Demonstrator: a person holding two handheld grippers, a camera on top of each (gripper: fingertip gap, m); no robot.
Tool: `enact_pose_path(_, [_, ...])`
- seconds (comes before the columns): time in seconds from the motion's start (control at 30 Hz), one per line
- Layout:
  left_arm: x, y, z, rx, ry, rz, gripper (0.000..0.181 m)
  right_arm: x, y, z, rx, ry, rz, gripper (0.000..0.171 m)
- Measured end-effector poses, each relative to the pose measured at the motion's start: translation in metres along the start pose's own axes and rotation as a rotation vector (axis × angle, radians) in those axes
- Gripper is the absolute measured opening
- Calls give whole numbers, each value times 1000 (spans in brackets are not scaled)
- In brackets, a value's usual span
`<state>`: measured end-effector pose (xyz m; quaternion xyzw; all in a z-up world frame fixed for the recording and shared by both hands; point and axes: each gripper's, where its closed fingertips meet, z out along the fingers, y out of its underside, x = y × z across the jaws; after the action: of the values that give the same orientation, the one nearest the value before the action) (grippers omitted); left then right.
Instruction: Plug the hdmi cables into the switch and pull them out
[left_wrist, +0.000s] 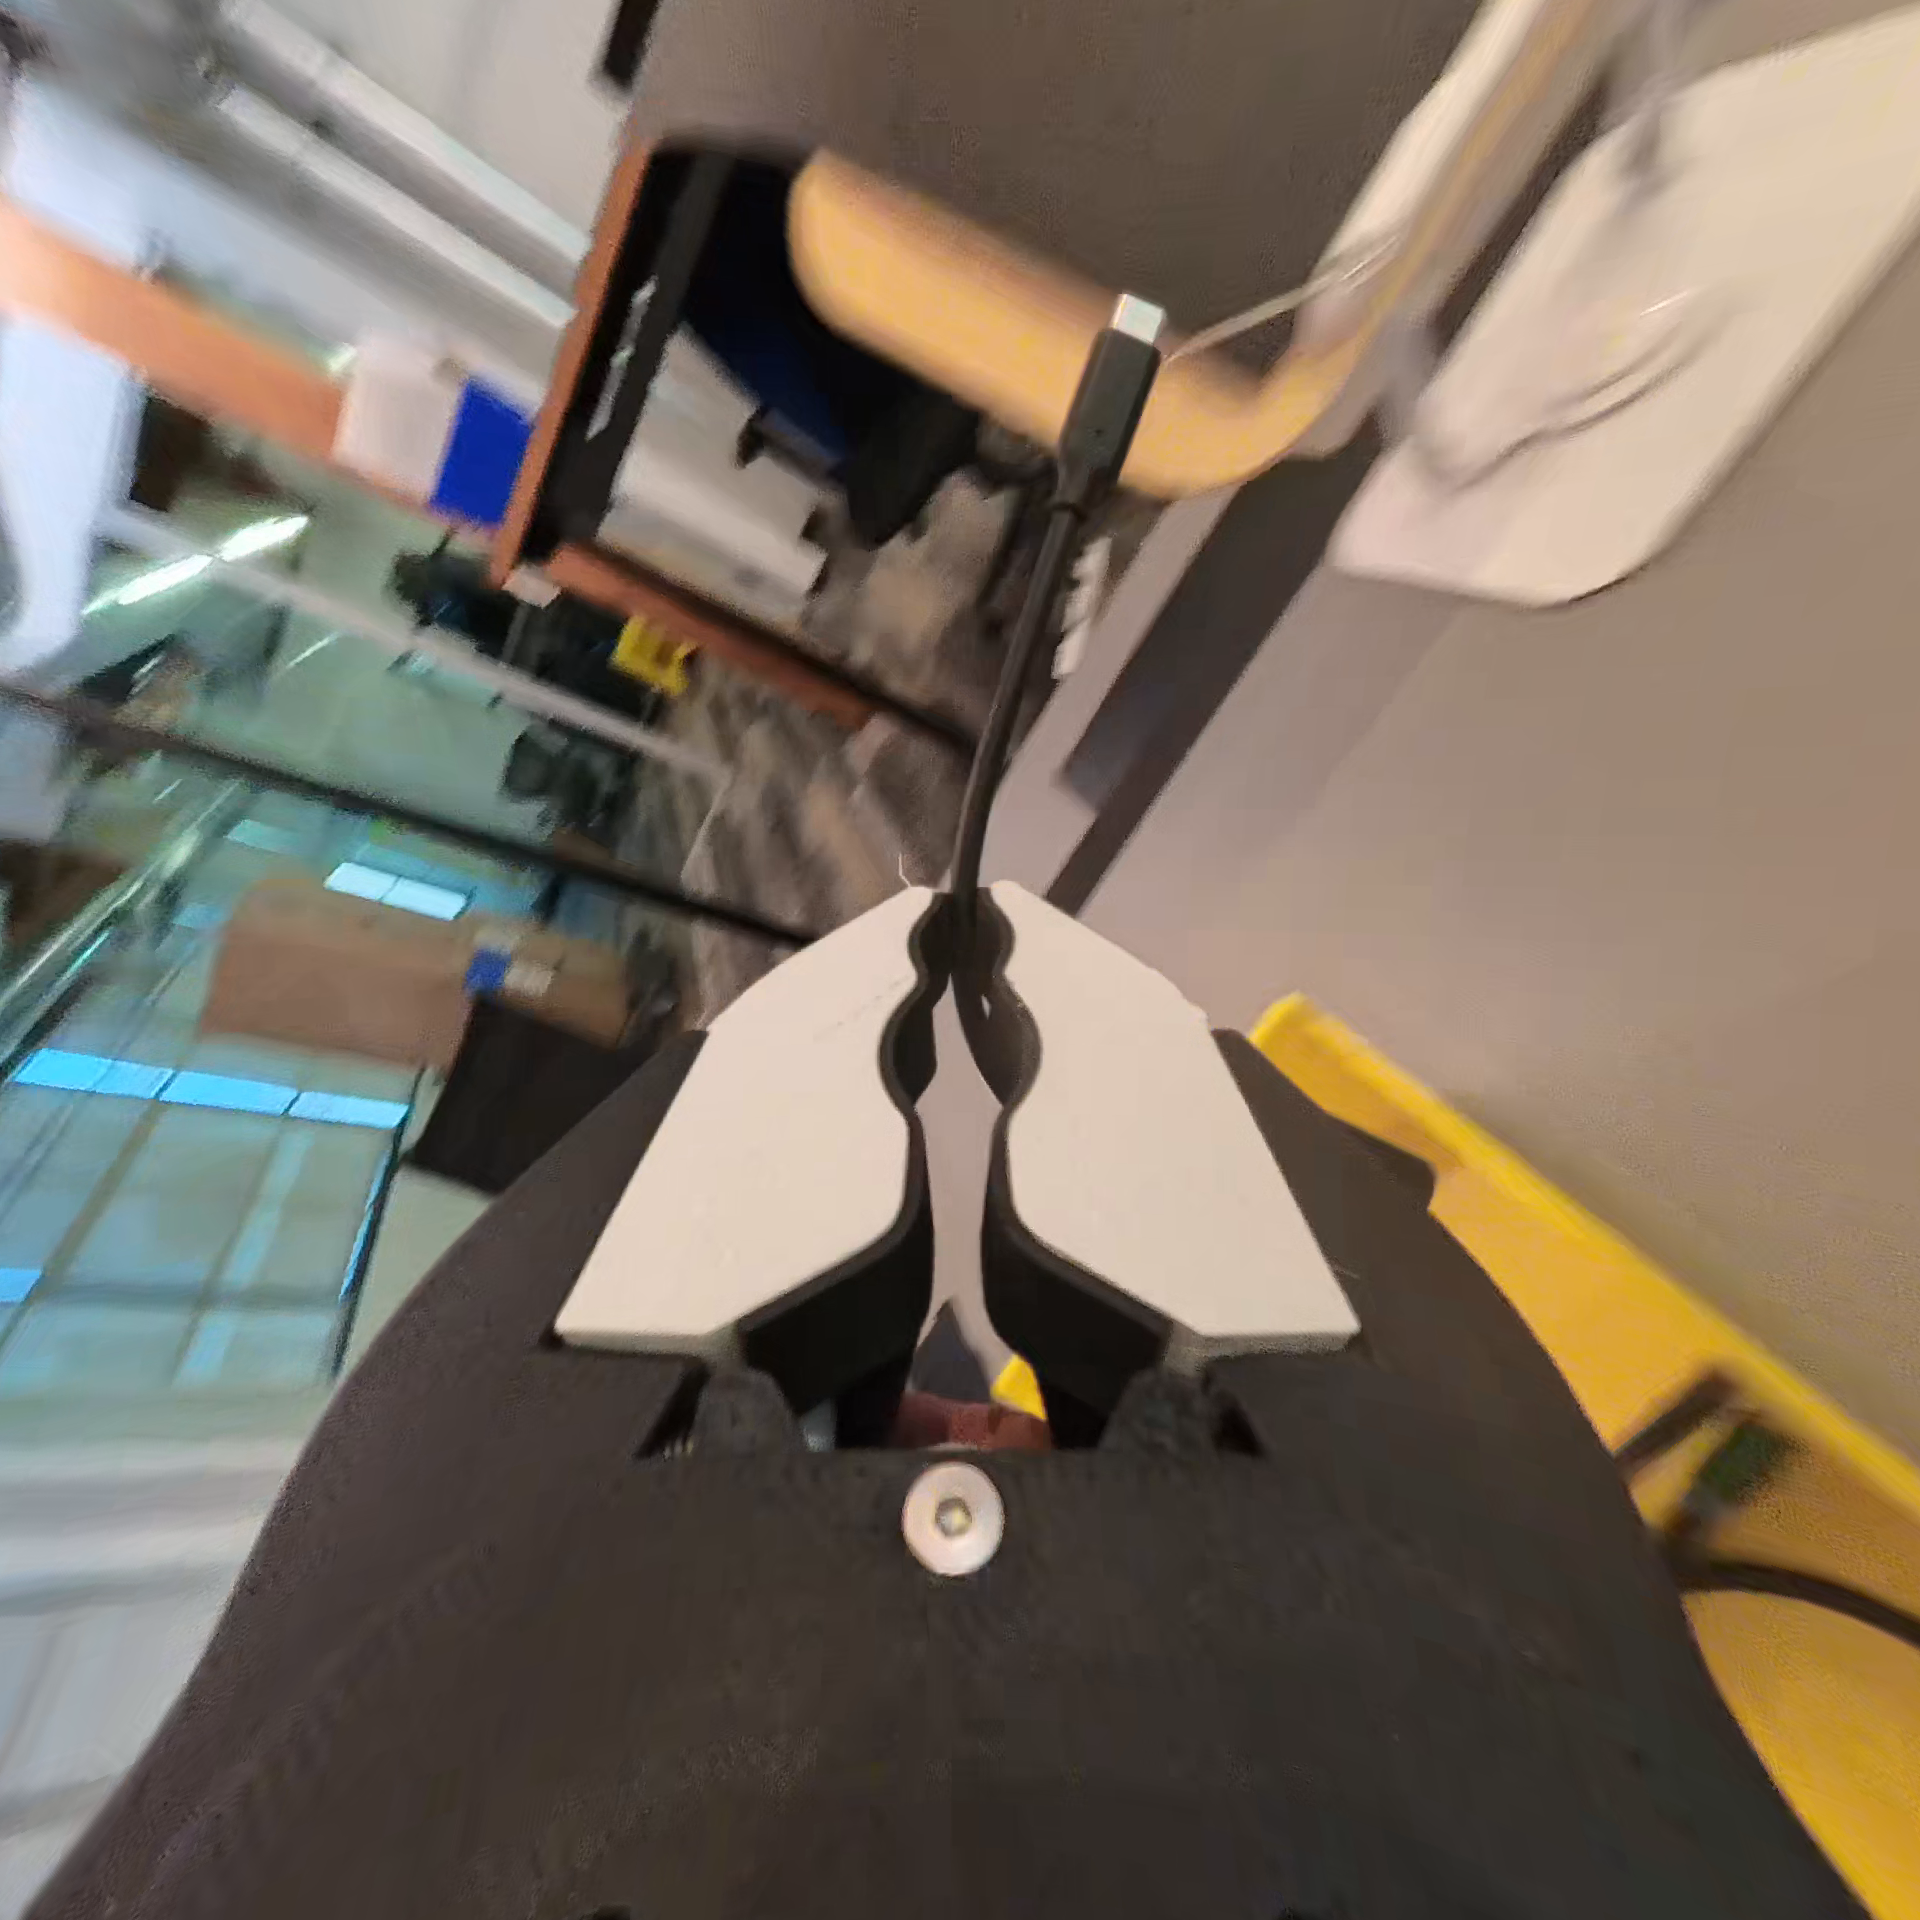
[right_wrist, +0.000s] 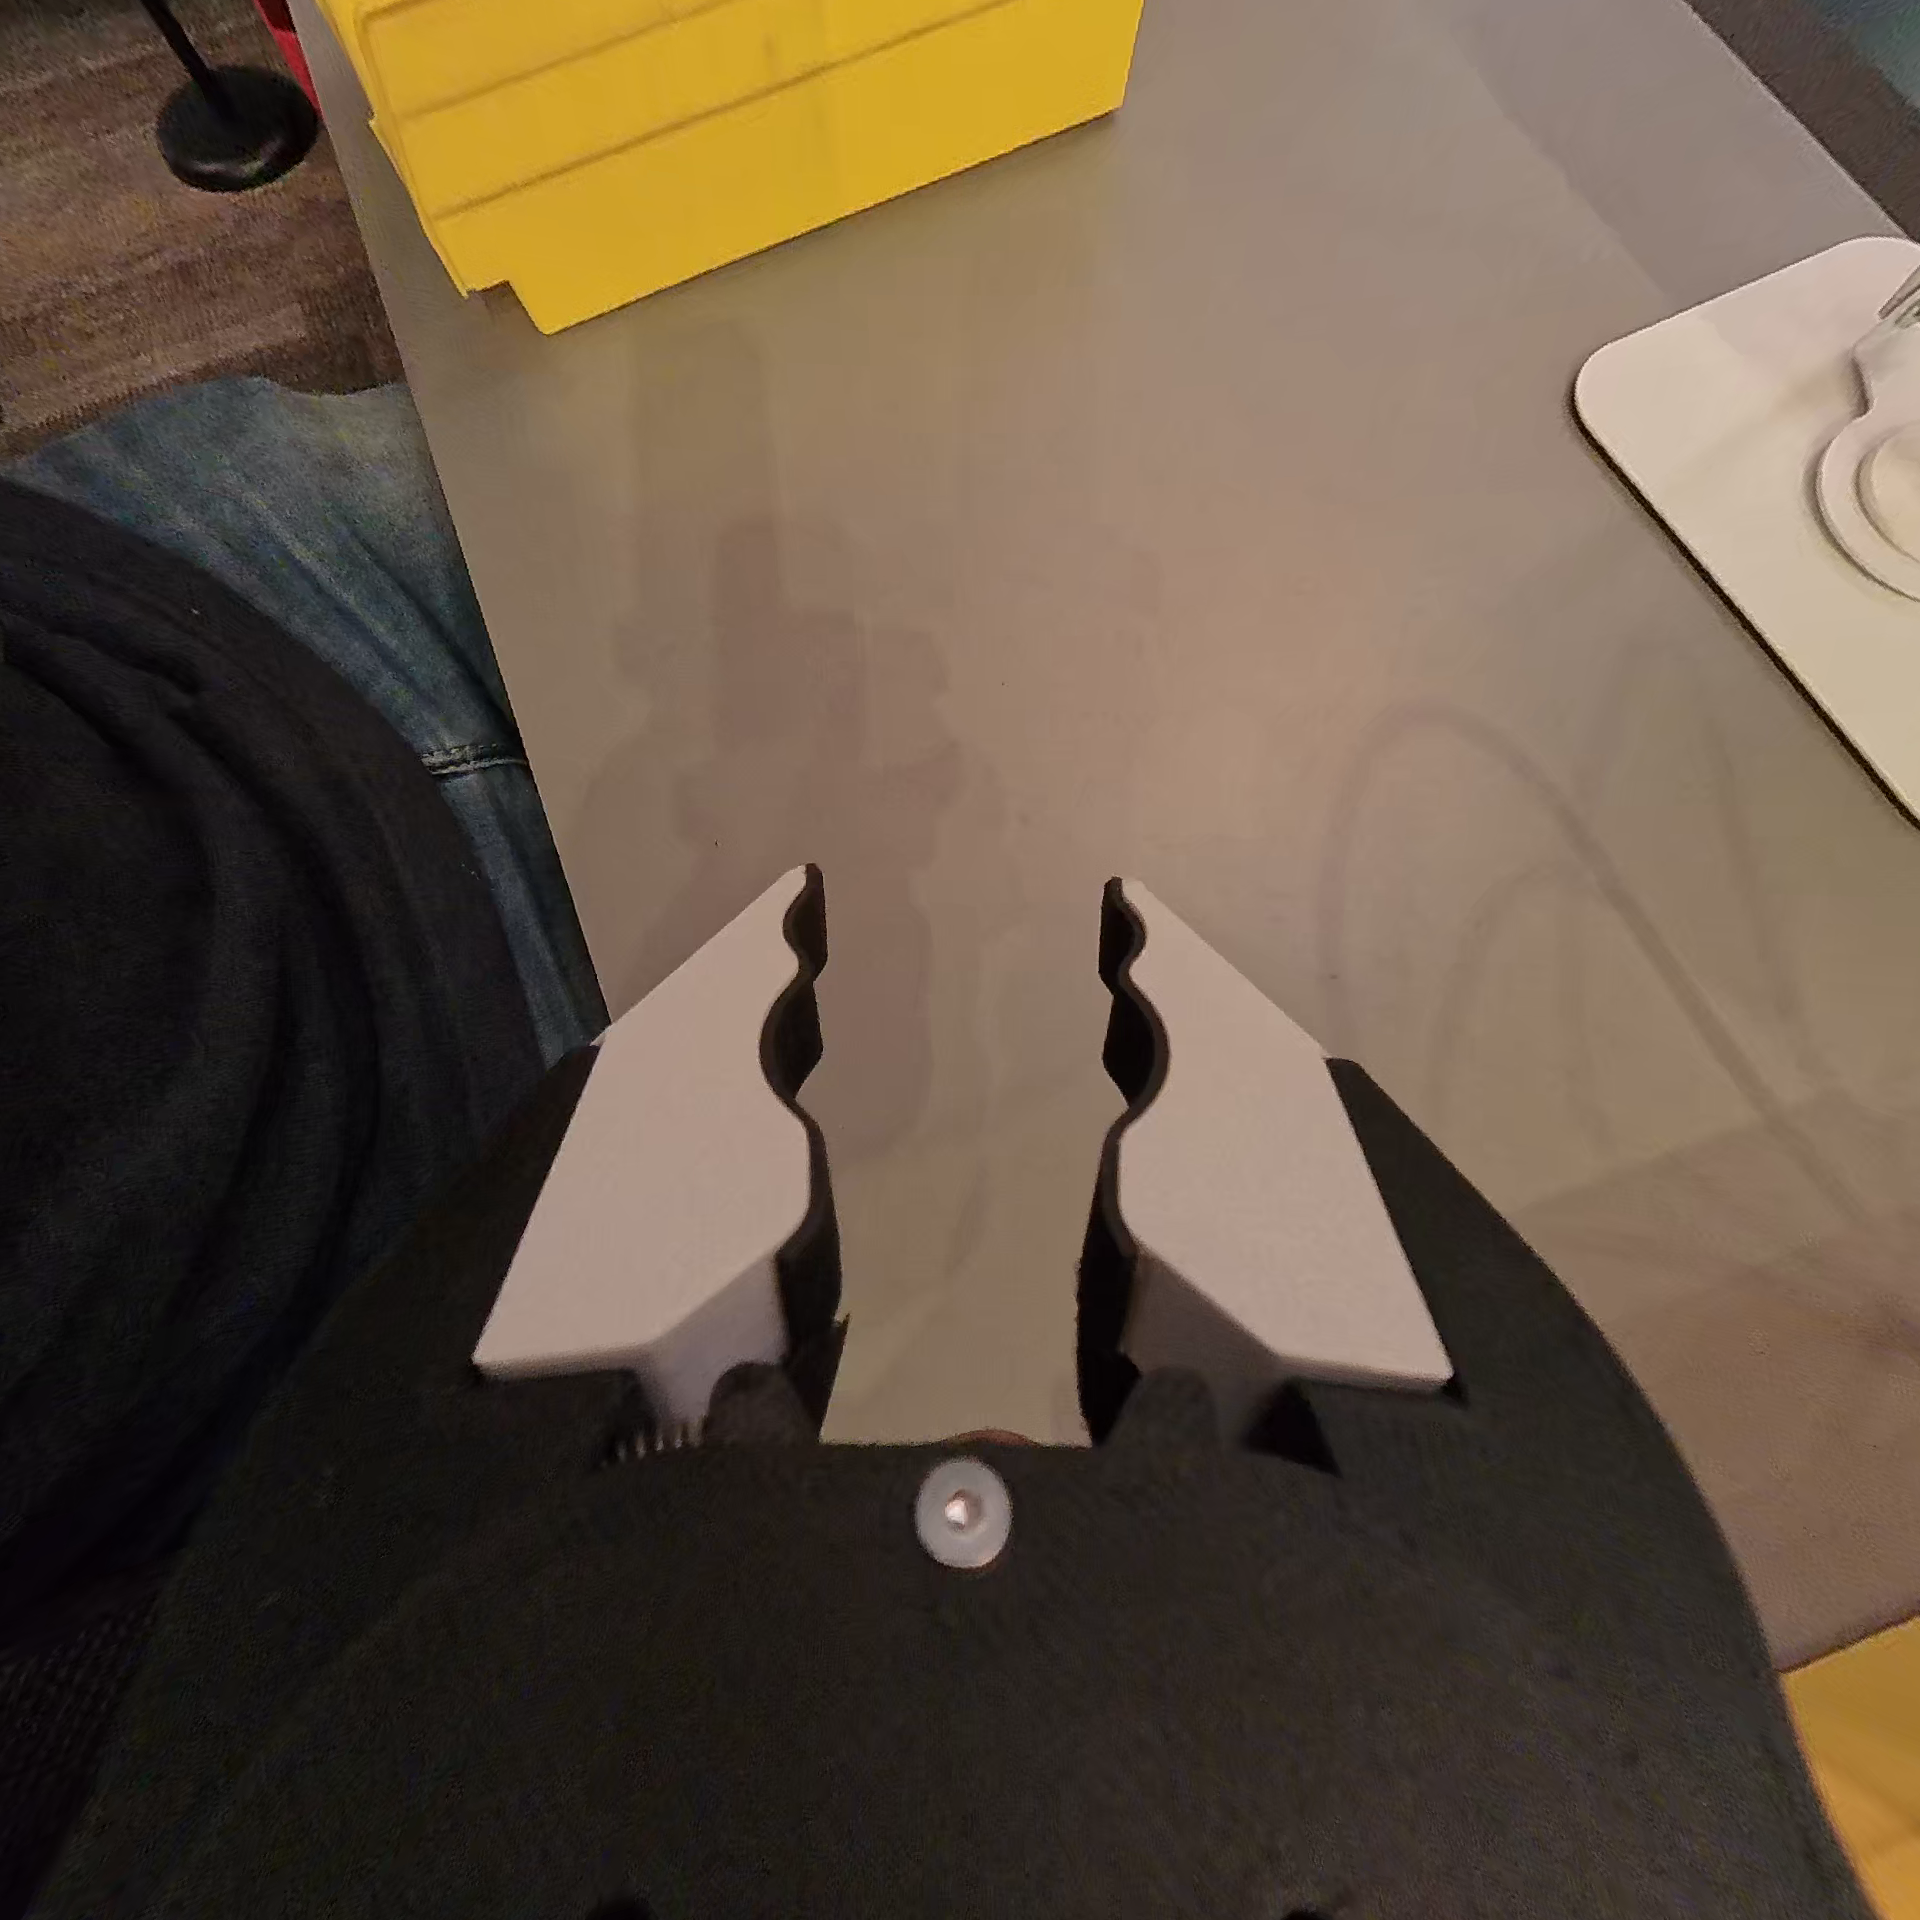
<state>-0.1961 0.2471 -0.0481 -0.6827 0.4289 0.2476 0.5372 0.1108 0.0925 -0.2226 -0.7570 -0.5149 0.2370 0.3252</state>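
Pinching a thin black cable (left_wrist: 1023, 665) between its fingertips, the left gripper (left_wrist: 966, 909) holds the cord so that it stands almost straight up the middle of the frame, leaning a little to the right. The cable's long axis runs along the line of the fingers, and its plug (left_wrist: 1110, 400) sits at the far end, above centre, with the bare metal tip pointing away from the gripper toward the blurred room beyond. The plug body is slim, matte black and rounded; the metal tip is small and silvery. It looks narrower than I would expect of an HDMI end, though the blur leaves that unsure.

The left view is tilted and smeared. A yellow bin (left_wrist: 1538, 1278) lies at lower right and a pale mat (left_wrist: 1662, 343) at upper right on the grey table (left_wrist: 1507, 831). No switch shows in either view, so I cannot tell which way the socket lies from the plug.

The right gripper (right_wrist: 963, 883) stands wide, with nothing between its pale, wavy-edged fingers (right_wrist: 686, 1122), which have dark inner pads. It hovers over bare grey tabletop (right_wrist: 1143, 520), which is smooth and faintly glossy. The same yellow bin (right_wrist: 727, 156), hard ribbed plastic, sits at upper centre, and the white mat (right_wrist: 1714, 468) at the right edge.

By my judgement the left gripper alone is placed to insert, since the plug already leads; the cord's slack between grip and plug may let the tip wander.
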Motion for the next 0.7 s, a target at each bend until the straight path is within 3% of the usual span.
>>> enact_pose_path(0.1, [82, -60, 3, 41, 219, 46, 4, -5, -4, -2, 31, -17, 2, 50])
enact_pose_path(0.2, [172, -95, 4, 20, 394, 117, 4, -11, -6, -8, 62, -42, 10, 46])
enact_pose_path(0.37, [295, -101, 14, -26, 628, 163, 4, -13, 7, -14, 65, -55, 33, 46])
enact_pose_path(0.6, [347, -92, 41, -68, 702, 162, 4, -24, 24, -5, 52, -97, 51, 46])
enact_pose_path(0.7, [353, -89, 44, -90, 755, 98, 28, -27, 25, -1, 47, -106, 44, 46])
